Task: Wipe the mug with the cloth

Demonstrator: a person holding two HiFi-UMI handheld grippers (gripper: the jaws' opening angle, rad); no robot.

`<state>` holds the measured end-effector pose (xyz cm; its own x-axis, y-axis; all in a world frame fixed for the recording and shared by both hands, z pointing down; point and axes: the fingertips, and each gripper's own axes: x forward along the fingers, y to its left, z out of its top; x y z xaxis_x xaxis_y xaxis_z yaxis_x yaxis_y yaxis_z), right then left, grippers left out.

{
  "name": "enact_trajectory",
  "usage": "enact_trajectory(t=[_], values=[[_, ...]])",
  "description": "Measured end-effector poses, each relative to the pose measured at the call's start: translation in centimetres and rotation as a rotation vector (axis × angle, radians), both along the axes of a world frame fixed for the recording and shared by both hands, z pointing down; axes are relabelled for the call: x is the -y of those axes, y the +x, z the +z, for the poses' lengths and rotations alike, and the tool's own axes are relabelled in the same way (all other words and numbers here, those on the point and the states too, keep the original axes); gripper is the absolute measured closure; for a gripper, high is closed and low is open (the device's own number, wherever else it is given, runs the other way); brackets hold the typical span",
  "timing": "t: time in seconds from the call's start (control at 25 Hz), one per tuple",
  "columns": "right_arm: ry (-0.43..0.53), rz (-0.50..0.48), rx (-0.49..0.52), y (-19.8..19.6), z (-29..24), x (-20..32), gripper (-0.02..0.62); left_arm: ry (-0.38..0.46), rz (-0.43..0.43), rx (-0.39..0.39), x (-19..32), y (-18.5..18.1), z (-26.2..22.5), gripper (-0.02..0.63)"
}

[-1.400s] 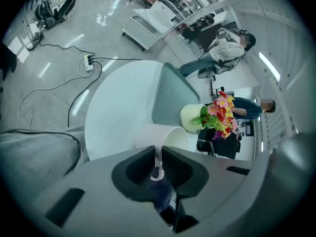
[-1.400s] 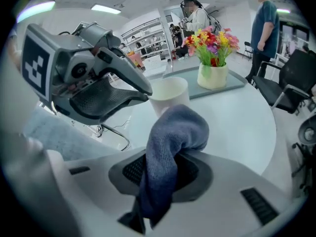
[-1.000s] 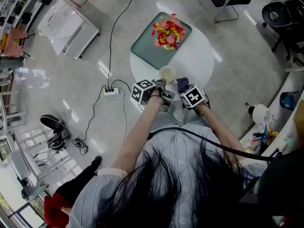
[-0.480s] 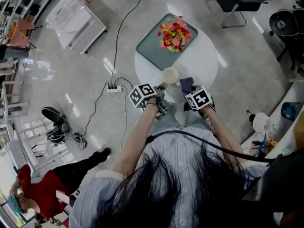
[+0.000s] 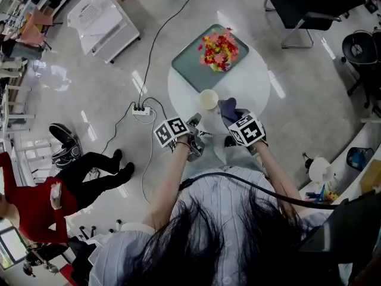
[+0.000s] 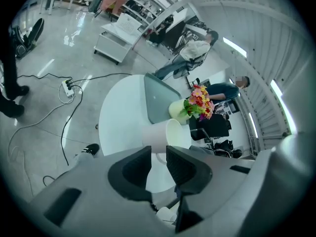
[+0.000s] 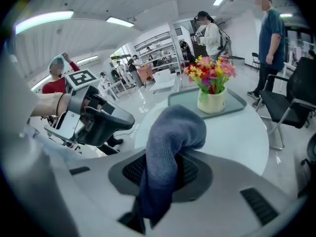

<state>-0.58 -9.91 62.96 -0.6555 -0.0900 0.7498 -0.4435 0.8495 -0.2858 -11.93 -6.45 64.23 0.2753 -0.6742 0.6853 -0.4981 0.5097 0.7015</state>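
- Mug (image 5: 209, 99): white, upright, mouth open to the head view, which shows nothing inside. It is at the near edge of the round bench (image 5: 250, 82), on the person's side of the tray.
- Left tool (image 5: 195, 124): reaches the mug from the side. In the left gripper view the mug (image 6: 163, 135) sits right at the tips of the left tool (image 6: 158, 154). The jaws stand close together with a thin gap, and they appear to pinch the mug's handle, though that view shows only a pale sliver there.
- Cloth (image 5: 228, 107): blue-grey towelling, bunched. It is just beside the mug on its right, and no contact shows.
- Right tool (image 5: 235, 121): clamped on the cloth. In the right gripper view the cloth (image 7: 170, 147) passes between the jaws of the right tool (image 7: 165, 167). A rounded wad bulges past the tips and a tail hangs back toward the camera.
- Step in hand: mug steadied in one tool and cloth brought up in the other, so wiping looks ready to start and is not yet under way.
- Next move calls for: pressing the wad onto the mug's wall or rim and rubbing around it. The left tool has to brace against that push so the mug does not twist.
- Tray (image 5: 187, 64): teal, on the far side of the bench, well apart from the mug.
- Flowers (image 5: 217, 43): red, yellow and pink, in a pale vase (image 7: 211, 101) on the tray.
- Power strip (image 5: 140, 109): on the floor left of the bench, with cables attached.
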Motion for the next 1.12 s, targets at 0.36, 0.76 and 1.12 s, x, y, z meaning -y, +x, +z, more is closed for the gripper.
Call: enact_trajectory(t=[0.36, 0.76, 1.12], values=[[0.019, -0.105, 0.097, -0.4, -3.0, -2.4, 0.494, 0.156, -0.04, 0.126, -0.8, 0.7, -4.9, 0.502], [0.001, -0.2, 0.124, -1.8, -3.6, -6.0, 0.494, 0.174, 0.084, 0.375, -5.7, 0.6, -7.2, 0.511], [0.011, -0.202, 0.132, -3.0, -4.3, -8.3, 0.494, 0.224, 0.205, 0.478, -7.8, 0.7, -8.3, 0.518]])
